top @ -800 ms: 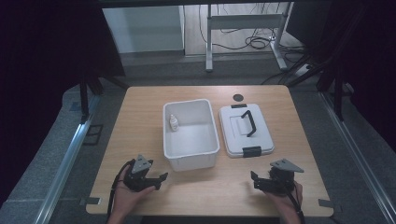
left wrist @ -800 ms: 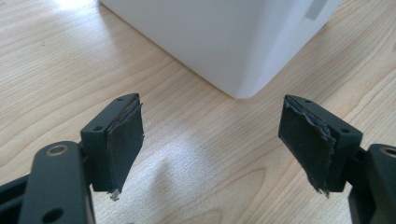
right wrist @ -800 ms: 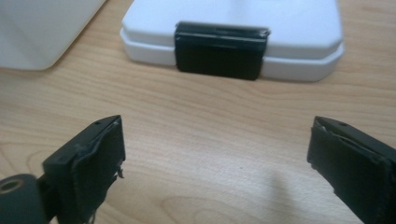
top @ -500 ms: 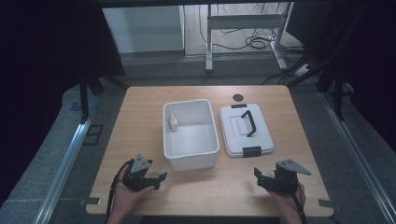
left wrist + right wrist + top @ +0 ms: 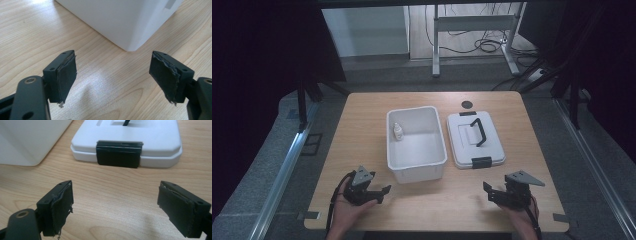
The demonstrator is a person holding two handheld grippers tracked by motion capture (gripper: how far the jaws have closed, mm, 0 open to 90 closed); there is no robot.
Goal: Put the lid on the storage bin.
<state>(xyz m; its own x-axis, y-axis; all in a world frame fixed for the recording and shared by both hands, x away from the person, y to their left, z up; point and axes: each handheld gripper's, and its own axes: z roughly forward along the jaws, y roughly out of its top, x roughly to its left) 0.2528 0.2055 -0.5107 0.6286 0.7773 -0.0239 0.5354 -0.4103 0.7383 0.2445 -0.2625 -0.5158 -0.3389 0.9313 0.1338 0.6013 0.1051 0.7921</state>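
Wooden table (image 5: 362,130) sits in a dark-curtained bay, grey floor around it, cables and a metal stand behind the far edge.

Mid-table: white bin (image 5: 416,144), open top, long axis running away from the person. Small white bottle (image 5: 397,132) stands upright inside it, against the left wall toward the far end. Just right of the bin, not touching it, the white lid (image 5: 475,140) lies flat, black handle (image 5: 479,131) up, black latch (image 5: 481,162) on its near edge. Small dark disc (image 5: 467,104) on the table beyond the lid.

Left gripper (image 5: 382,192): near left of the table, held in the person's left hand (image 5: 347,212), aimed toward the bin's near-left corner. Left gripper view has that corner (image 5: 130,45) just ahead of the pads, clear of them. Jaws spread wide, nothing between them, only bare wood.

Right gripper (image 5: 488,192): near right of the table, in the right hand (image 5: 522,220), pointing left and slightly forward. Right gripper view looks straight at the lid's latch (image 5: 118,153), with the bin's wall (image 5: 27,140) at upper left. Jaws spread wide, empty, short of the lid.

Both grippers are low over the table, well apart from each other, neither touching bin or lid.
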